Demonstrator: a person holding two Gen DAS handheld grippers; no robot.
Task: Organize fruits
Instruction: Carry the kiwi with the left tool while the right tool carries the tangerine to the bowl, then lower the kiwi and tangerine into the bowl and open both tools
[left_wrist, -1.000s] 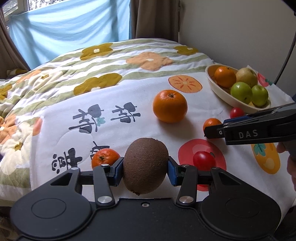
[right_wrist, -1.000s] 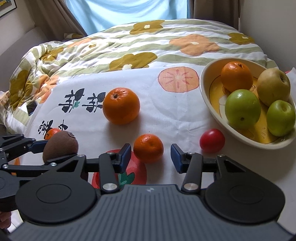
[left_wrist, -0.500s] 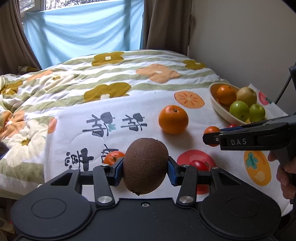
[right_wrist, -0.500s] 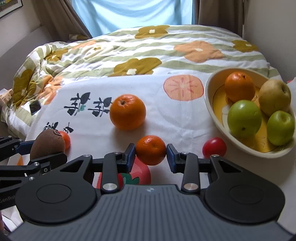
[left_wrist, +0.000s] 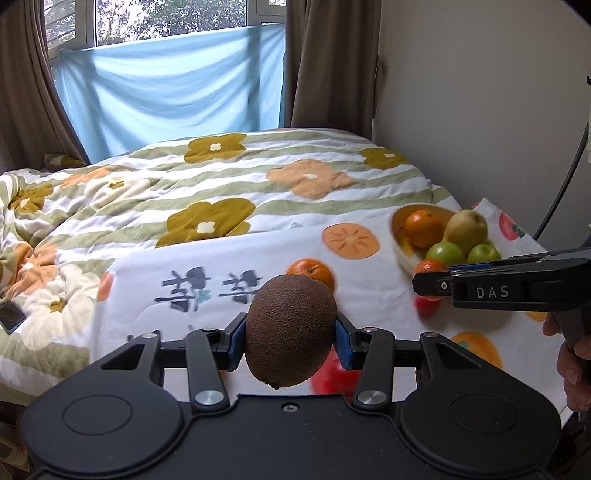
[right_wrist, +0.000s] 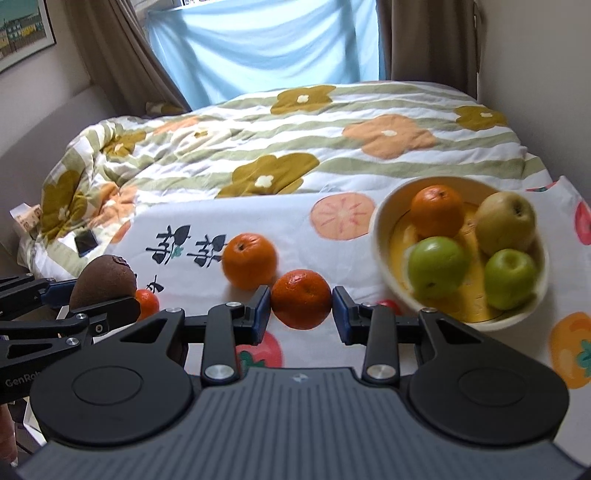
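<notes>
Both claws have gone up since a moment ago, so the bed looks farther away and more of the window shows. The left claw squeezes the brown kiwi between its two blue pads, one pad pressed on each side. The kiwi sits right in the middle of that claw, up off the cloth.

The right claw has closed in on the small mandarin. Its blue pads touch both sides of the fruit, and the mandarin is lifted above the fruit-print cloth.

Ahead of the right claw and to its right sits the cream bowl. It holds an orange, a yellow pear and two green apples. Just ahead of this claw and a little to its left, a big orange rests on the cloth. Far to its left, another little mandarin peeks out beside the kiwi. A small red tomato is half hidden behind the right pad.
</notes>
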